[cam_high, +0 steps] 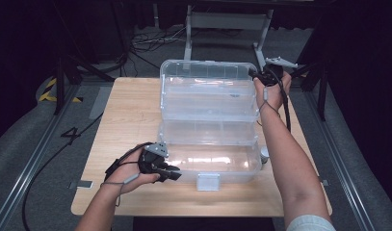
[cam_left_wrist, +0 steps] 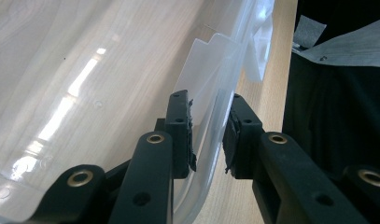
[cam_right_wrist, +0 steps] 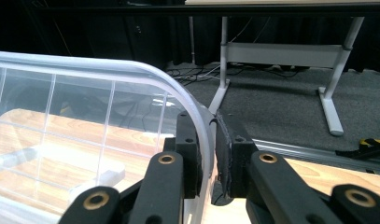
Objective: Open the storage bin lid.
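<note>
A clear plastic box (cam_high: 210,166) stands on the wooden table (cam_high: 126,120) with its lid (cam_high: 208,89) raised upright at the back. A clear inner tray (cam_high: 208,132) sits between base and lid. My left gripper (cam_high: 176,174) is at the base's front left corner. In the left gripper view it (cam_left_wrist: 208,135) is shut on the clear rim (cam_left_wrist: 211,116), with the white latch (cam_left_wrist: 255,60) farther along. My right gripper (cam_high: 259,75) is at the lid's top right corner. In the right gripper view it (cam_right_wrist: 207,140) is shut on the lid's curved edge (cam_right_wrist: 197,112).
The box's white front latch (cam_high: 208,182) hangs over the table near its front edge. A small round grey piece (cam_high: 264,154) lies by the box's right side. Behind the table are a white table frame (cam_high: 227,21) and floor cables (cam_high: 150,43).
</note>
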Action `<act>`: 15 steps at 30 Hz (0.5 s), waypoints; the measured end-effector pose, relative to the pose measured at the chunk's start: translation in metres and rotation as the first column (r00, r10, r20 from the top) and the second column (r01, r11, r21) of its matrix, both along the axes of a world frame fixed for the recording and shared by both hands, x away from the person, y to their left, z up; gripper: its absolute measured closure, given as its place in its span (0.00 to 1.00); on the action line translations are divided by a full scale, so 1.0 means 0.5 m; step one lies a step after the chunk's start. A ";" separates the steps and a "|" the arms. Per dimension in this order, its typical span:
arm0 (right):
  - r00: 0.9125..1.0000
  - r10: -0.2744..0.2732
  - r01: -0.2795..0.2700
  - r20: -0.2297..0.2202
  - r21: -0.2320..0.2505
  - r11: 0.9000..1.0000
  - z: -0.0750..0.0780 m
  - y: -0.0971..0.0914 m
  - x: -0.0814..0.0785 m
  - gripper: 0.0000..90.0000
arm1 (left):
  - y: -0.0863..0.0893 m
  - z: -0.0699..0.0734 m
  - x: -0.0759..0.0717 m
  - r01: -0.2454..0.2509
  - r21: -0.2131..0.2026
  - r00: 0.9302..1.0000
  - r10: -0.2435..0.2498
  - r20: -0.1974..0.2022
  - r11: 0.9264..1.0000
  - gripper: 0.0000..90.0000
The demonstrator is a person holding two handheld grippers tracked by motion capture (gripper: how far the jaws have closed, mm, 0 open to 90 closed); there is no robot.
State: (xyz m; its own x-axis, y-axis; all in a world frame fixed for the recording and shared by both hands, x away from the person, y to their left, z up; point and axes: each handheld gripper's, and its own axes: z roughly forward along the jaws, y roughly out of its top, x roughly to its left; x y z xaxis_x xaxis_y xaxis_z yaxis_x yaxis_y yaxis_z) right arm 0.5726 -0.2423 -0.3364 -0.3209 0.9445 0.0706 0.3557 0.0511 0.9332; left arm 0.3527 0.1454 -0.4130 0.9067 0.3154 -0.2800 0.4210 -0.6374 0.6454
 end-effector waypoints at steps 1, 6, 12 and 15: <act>1.000 0.001 -0.001 0.001 -0.003 1.000 -0.001 0.000 0.001 0.89 | 0.000 0.000 0.000 0.000 0.000 1.000 0.000 0.000 1.000 0.83; 1.000 0.009 -0.009 0.001 -0.006 1.000 -0.009 0.000 0.009 0.89 | 0.000 0.000 0.000 0.001 -0.001 1.000 -0.001 0.000 1.000 0.83; 1.000 0.031 -0.031 -0.005 -0.013 0.999 -0.018 -0.004 0.019 0.89 | 0.000 0.000 0.000 0.002 -0.002 1.000 -0.002 0.002 1.000 0.83; 0.999 0.034 -0.034 -0.004 -0.014 0.999 -0.021 -0.005 0.022 0.89 | 0.000 0.000 0.000 0.002 -0.002 1.000 -0.002 0.001 1.000 0.83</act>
